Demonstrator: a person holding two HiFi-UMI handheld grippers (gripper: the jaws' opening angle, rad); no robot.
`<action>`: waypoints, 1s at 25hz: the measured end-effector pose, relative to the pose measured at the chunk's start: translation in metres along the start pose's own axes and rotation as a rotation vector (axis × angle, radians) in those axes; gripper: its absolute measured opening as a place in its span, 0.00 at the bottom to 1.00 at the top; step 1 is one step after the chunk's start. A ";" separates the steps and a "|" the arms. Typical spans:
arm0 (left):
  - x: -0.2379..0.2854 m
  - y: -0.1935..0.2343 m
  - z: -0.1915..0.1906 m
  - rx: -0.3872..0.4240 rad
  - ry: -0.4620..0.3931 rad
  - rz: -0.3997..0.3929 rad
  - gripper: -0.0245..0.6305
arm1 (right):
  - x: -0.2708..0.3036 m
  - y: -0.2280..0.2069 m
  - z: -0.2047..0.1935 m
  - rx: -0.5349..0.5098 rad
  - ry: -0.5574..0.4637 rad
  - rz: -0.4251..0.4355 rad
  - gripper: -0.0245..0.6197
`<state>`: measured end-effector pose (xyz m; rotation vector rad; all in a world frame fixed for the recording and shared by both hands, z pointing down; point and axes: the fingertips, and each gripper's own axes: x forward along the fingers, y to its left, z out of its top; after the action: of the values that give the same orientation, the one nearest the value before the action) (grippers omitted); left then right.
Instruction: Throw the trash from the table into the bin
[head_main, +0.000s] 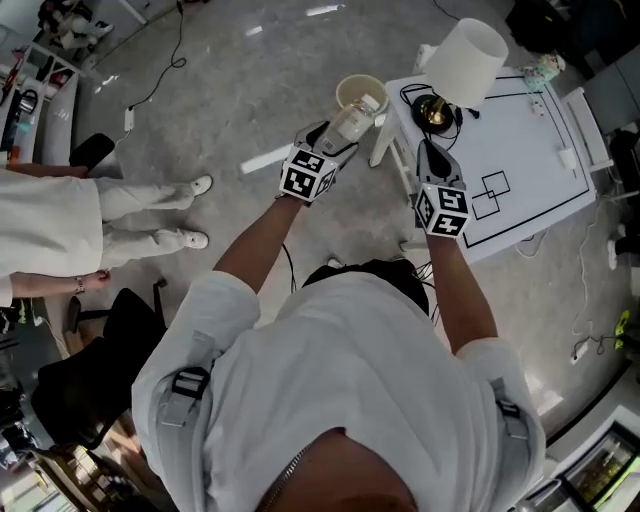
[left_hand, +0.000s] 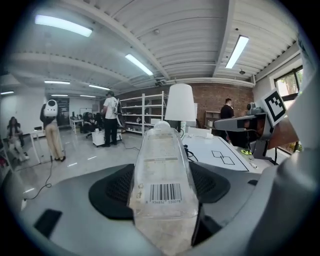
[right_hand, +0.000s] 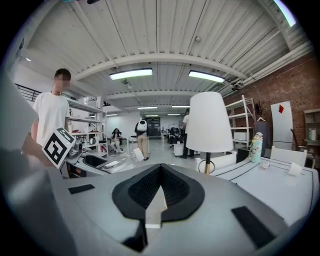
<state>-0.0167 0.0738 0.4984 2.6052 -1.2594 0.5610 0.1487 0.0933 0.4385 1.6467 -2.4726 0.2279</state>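
Grey floor (head_main: 250, 90), brick wall (left_hand: 210, 97), white shelving (left_hand: 145, 110), ceiling strip lights (right_hand: 131, 74).

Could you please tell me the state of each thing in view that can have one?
Left tool: shut on the bottle.
Bottle: clear, capped, held in the air near the bin.
Bin: upright on the floor, top open.
Right tool: shut; a pale sliver shows between its pads, and I cannot tell what it is.
Lamp: upright on the table.
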 end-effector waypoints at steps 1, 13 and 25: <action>-0.009 0.011 -0.001 -0.013 -0.006 0.023 0.57 | 0.006 0.011 0.004 -0.010 -0.001 0.022 0.05; -0.069 0.136 0.003 -0.115 -0.075 0.252 0.57 | 0.103 0.091 0.038 -0.037 -0.053 0.192 0.05; -0.024 0.254 0.035 -0.130 -0.036 0.328 0.57 | 0.237 0.085 0.058 0.032 -0.038 0.235 0.05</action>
<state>-0.2207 -0.0781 0.4594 2.3270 -1.6899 0.4663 -0.0223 -0.1000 0.4309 1.3813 -2.7029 0.2684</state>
